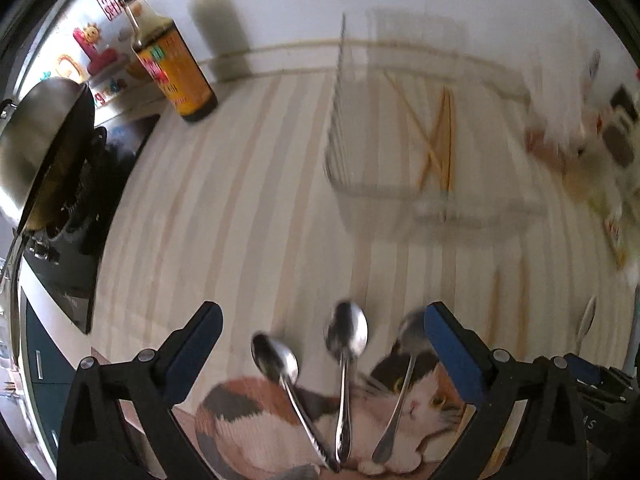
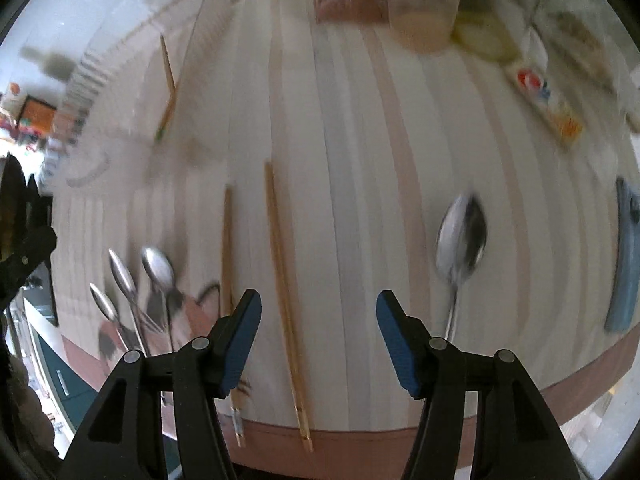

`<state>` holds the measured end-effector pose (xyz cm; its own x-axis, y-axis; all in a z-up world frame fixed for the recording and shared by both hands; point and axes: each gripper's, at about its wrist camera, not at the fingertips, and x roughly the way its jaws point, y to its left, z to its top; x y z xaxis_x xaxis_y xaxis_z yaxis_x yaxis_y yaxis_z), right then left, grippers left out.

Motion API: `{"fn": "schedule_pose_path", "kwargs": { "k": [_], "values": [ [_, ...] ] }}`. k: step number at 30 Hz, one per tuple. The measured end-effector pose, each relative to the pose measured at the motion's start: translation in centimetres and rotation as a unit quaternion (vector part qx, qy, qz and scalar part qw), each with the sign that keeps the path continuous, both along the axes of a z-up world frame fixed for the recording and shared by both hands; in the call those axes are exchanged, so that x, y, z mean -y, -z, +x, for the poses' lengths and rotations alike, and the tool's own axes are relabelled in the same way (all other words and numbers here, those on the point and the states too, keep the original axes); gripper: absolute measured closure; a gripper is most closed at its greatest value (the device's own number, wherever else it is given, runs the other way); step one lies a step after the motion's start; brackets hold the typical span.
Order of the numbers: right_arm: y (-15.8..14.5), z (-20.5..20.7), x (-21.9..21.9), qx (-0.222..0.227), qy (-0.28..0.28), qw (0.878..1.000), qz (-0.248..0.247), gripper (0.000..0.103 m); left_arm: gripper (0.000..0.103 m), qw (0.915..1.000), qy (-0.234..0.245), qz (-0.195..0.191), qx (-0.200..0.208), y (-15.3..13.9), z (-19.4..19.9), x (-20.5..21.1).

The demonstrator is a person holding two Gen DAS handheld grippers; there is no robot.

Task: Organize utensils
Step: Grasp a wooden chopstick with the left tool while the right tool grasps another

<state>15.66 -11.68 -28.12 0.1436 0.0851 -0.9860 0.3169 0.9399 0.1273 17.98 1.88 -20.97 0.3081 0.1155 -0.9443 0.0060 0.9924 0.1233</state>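
Three steel spoons (image 1: 346, 332) lie side by side on the cat picture at the cloth's near edge. My left gripper (image 1: 324, 320) hangs over them, open wide, holding nothing; the right-hand spoon (image 1: 412, 336) is partly behind its right finger. Further back stands a wire basket (image 1: 360, 184) with several chopsticks (image 1: 440, 136) in it. My right gripper (image 2: 319, 304) is open above a pair of chopsticks (image 2: 284, 280) lying on the striped cloth, with a single chopstick (image 2: 227, 248) just left of it. A large spoon (image 2: 462, 240) lies to the right. The three spoons (image 2: 158, 268) show at left.
A sauce bottle (image 1: 172, 60) stands at the back left beside a wok (image 1: 40, 140) on a black stove (image 1: 80, 240). Blurred jars and packets (image 2: 548, 104) crowd the back right. A blue object (image 2: 626, 256) lies at the right edge. The cloth's front edge (image 2: 360, 444) is close.
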Motion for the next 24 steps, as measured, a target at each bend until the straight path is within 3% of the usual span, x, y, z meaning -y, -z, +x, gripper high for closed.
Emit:
{"fn": "schedule_pose_path", "kwargs": {
  "k": [5, 9, 11, 12, 16, 19, 21, 24],
  "values": [
    [1.3, -1.7, -2.1, -0.004, -0.023, 1.000, -0.021, 0.049, 0.000, 0.9993, 0.024, 0.026, -0.014, 1.6, -1.8, 1.1],
    [1.8, -2.5, -3.7, -0.003, -0.056, 0.996, -0.065, 0.069, 0.000, 0.9988, 0.034, 0.031, -0.019, 2.0, -2.7, 1.6],
    [1.7, -2.9, -3.7, -0.004, -0.060, 0.995, -0.079, 0.082, 0.001, 0.9982, 0.045, 0.033, -0.022, 2.1, -2.9, 2.2],
    [1.7, -3.1, -3.4, -0.007, -0.056, 0.995, -0.088, 0.094, 0.001, 0.9978, 0.051, 0.036, -0.023, 2.2, -3.0, 2.4],
    [1.5, -4.3, -0.7, -0.017, -0.026, 0.996, -0.080, 0.096, 0.004, 0.9955, 0.086, 0.030, -0.028, 2.5, -4.0, 4.5],
    [1.3, -5.3, 1.1, -0.021, -0.008, 0.997, -0.073, 0.096, 0.017, 0.9930, 0.109, 0.002, -0.047, 3.2, -4.7, 6.3],
    [1.2, -6.0, 2.5, -0.020, 0.008, 0.998, -0.066, 0.096, 0.023, 0.9894, 0.125, -0.014, -0.073, 4.3, -5.1, 7.7],
    [1.1, -6.7, 3.9, -0.021, 0.024, 0.998, -0.059, 0.096, 0.040, 0.9813, 0.149, -0.026, -0.119, 6.4, -5.5, 9.6]
  ]
}}
